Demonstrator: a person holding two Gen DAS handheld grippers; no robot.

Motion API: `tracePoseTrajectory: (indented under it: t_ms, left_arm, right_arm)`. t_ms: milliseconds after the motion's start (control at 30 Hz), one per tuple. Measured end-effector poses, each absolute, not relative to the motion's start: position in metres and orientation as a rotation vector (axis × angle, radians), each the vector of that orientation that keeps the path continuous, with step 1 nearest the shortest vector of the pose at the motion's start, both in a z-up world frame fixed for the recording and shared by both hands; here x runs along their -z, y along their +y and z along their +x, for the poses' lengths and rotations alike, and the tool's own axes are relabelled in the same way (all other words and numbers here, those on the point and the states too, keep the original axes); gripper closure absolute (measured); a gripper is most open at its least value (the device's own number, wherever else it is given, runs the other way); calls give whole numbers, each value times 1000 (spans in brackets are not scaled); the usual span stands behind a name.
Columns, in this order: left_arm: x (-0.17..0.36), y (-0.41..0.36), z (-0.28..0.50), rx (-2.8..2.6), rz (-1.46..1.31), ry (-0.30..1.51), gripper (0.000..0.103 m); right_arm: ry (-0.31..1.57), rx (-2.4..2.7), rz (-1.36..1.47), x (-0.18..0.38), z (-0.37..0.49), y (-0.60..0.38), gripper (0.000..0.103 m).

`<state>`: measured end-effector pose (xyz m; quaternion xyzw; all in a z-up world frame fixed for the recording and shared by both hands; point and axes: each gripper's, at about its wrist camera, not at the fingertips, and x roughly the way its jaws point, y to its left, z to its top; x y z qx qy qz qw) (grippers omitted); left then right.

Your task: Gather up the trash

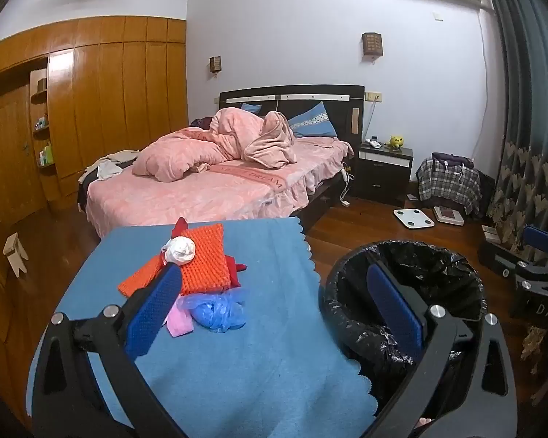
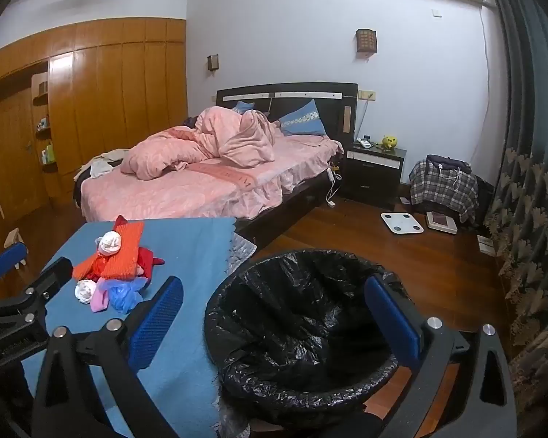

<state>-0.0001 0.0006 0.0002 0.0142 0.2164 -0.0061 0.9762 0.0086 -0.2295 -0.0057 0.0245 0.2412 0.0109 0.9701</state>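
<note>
A pile of trash lies on the blue-clothed table (image 1: 244, 365): an orange foam net (image 1: 204, 259), a white paper ball (image 1: 181, 250), a crumpled blue plastic bag (image 1: 217, 310), a pink scrap (image 1: 181, 325) and something red (image 1: 234, 268). My left gripper (image 1: 274, 310) is open just short of the pile, and its left pad is close beside the net. A bin with a black liner (image 2: 303, 284) stands right of the table. Above it my right gripper (image 2: 274, 323) is open and holds nothing. The right wrist view shows a second white ball (image 2: 84, 292) and the left gripper (image 2: 31, 264).
Behind the table is a bed (image 1: 208, 189) with pink bedding, then a dark nightstand (image 1: 383, 171). A white scale (image 1: 414, 218) and a plaid-covered heap (image 1: 447, 182) sit on the wooden floor. A curtain (image 1: 529, 146) hangs at right, a wooden wardrobe (image 1: 91, 109) at left.
</note>
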Motion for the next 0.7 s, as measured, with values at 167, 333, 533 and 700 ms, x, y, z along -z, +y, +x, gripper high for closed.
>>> tracePoseTrajectory:
  t_ms: [167,333,533,700]
  left_arm:
    - [-1,1,0,6,31,433,5]
    - [1,4,-2,7,29,433,5]
    - [1,4,1,5,31,434,5]
    - [3,4,1,5,31,435,5]
  right_arm:
    - [482,-19,53,6,9,-230,6]
    - [480,-17,56,5,6,-235,6]
    - [489,-21,45,6,9,-227,6]
    - [491,-19,46,7,10,-227,6]
